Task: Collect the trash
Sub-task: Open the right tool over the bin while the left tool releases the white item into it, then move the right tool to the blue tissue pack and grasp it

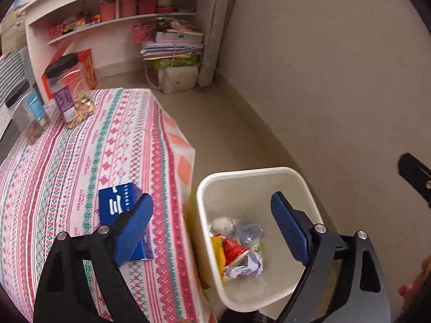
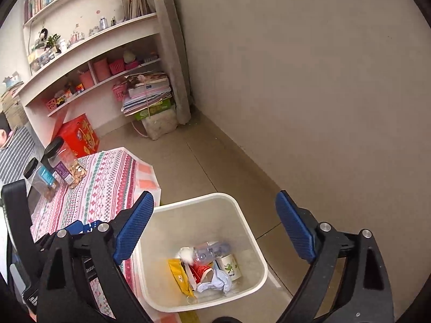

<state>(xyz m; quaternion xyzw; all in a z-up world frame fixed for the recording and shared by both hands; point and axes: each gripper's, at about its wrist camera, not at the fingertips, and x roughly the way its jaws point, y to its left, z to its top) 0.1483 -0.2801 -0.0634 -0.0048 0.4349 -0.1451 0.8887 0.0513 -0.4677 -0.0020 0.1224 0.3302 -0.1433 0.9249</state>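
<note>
Tabletop (image 1: 80, 161), one, under a patterned cloth; it holds what isn't trash plus whatever remains to collect. White bin (image 1: 242, 173), one, on the floor just beside the tabletop's corner, likely put there so a drop off the edge is a short move. Both grippers hang above it, pointing down into it.

Left gripper (image 1: 211, 204): fingers spread wide, nothing between them, one finger over the tabletop edge and the other over the bin. Right gripper (image 2: 214, 202): fingers equally wide and empty, straddling the bin mouth. Reads as a drop just made or a fresh reach about to start; can't say which.

Two clear jars (image 1: 68, 88) with black lids, upright at the far side of the tabletop, partly filled with snacks, so probably keepers, not trash. One blue box (image 1: 118, 202) lies flat near the tabletop's near edge, just beside the left finger; whether it counts as trash is unclear.

Trash (image 2: 207, 266) sits at the bin's bottom: one crushed clear bottle, one white paper cup with a green print, one red cup or wrapper, one yellow packet, one crumpled pale paper, one white wad. About six pieces; overlap makes the count rough.
</note>
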